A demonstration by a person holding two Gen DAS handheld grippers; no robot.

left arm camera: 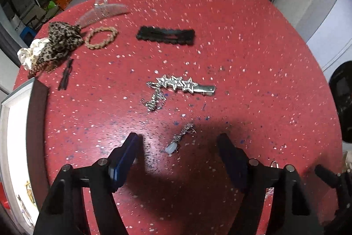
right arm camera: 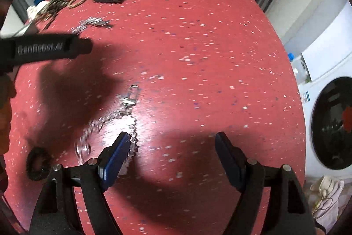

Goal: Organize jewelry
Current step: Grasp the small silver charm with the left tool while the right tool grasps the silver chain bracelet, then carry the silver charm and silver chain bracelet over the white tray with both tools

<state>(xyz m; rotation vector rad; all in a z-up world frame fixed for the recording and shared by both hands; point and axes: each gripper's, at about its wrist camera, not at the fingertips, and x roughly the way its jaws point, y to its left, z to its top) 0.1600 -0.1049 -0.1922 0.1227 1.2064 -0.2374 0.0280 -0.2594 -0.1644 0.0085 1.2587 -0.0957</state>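
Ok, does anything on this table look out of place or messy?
Nothing looks damaged. The pieces lie loose on the red table: scrunchies heaped at the far left edge, a silver clip with its chain tangled in the middle, and a beaded chain sprawled by the right gripper.

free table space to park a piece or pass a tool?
Bare: the table's right half, right of the black snap clip and silver star clip. Crowded: far-left edge with scrunchies, braided band, clear claw clip, and near the crystal chain.
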